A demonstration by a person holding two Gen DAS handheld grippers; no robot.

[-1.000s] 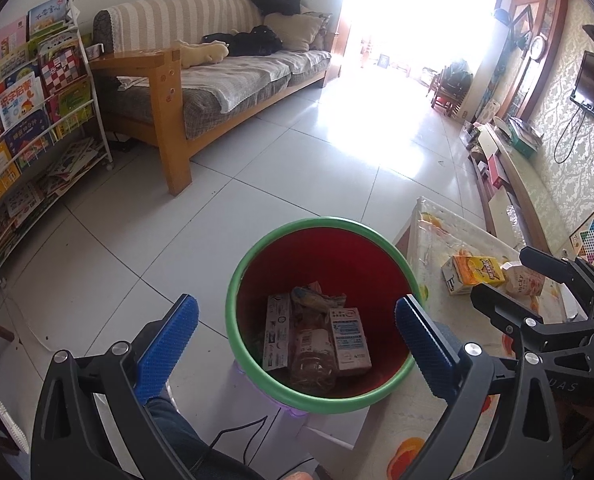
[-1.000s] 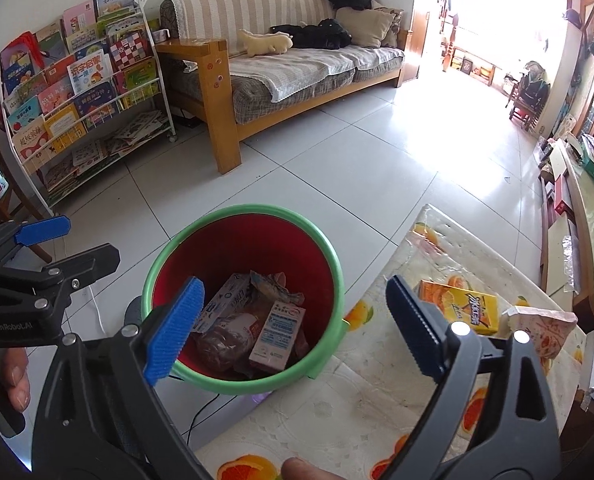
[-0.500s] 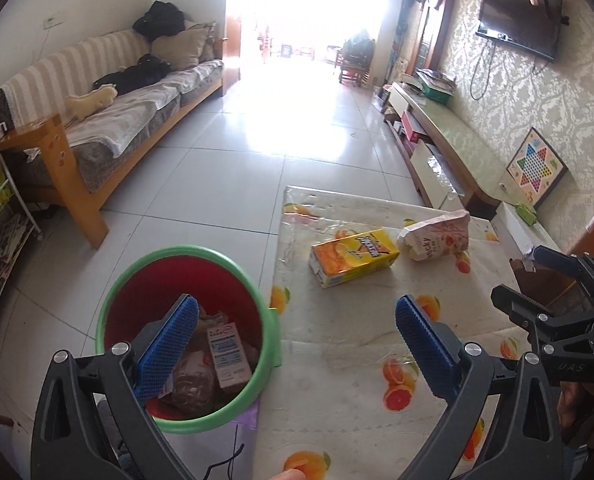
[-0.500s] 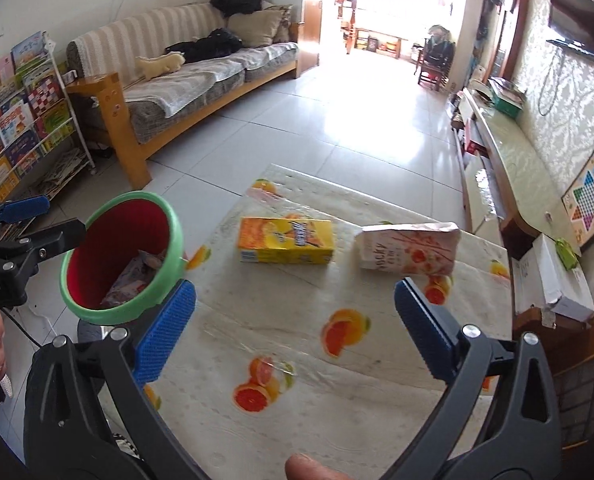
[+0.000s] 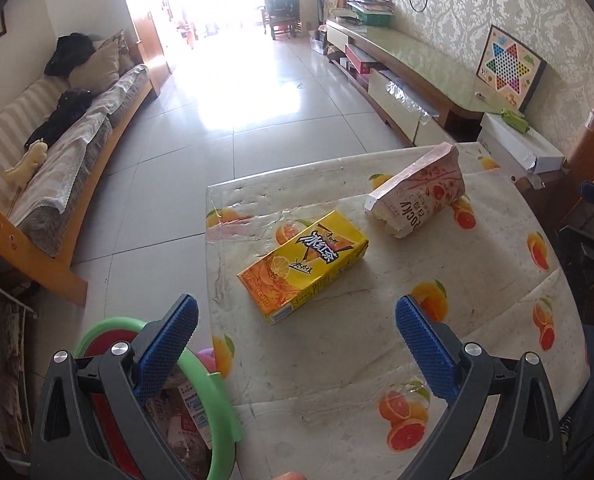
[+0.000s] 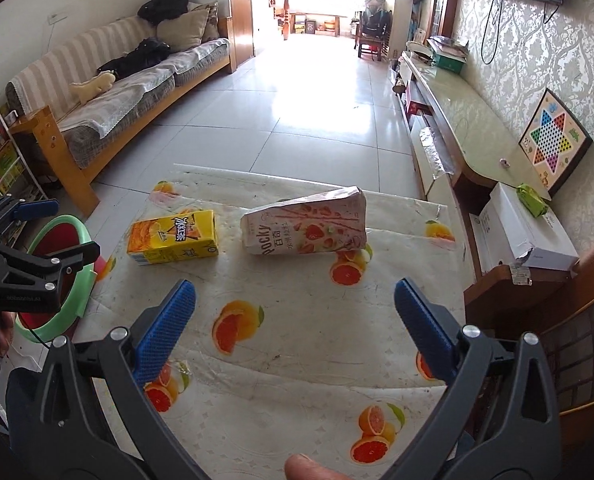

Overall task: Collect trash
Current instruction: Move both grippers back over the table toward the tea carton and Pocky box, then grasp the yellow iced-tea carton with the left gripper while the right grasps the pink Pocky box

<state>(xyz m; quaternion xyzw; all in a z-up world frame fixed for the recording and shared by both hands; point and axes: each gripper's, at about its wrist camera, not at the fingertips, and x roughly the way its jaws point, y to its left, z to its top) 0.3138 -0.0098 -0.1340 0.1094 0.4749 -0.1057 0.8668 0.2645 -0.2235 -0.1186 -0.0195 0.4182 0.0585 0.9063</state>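
A yellow drink carton (image 5: 303, 266) (image 6: 175, 237) lies flat on the fruit-print table cover (image 5: 357, 360) (image 6: 297, 340). A pink Pocky box (image 5: 417, 196) (image 6: 305, 227) lies beside it, to the right. A red bin with a green rim (image 5: 213, 396) (image 6: 63, 312) stands at the table's left edge and holds cartons and wrappers. My left gripper (image 5: 297, 330) is open and empty, just short of the yellow carton. My right gripper (image 6: 295, 312) is open and empty, in front of the Pocky box.
A sofa (image 6: 137, 88) with a wooden frame runs along the left wall. A low TV cabinet (image 6: 457, 112) and a white box (image 6: 525, 228) stand on the right. A bookshelf (image 6: 1, 160) is at far left. Tiled floor (image 6: 317, 100) lies beyond the table.
Both grippers have swung right, away from above the bin, to face the table. The carton and Pocky box now lie closer in front. Both grippers stay open and empty.
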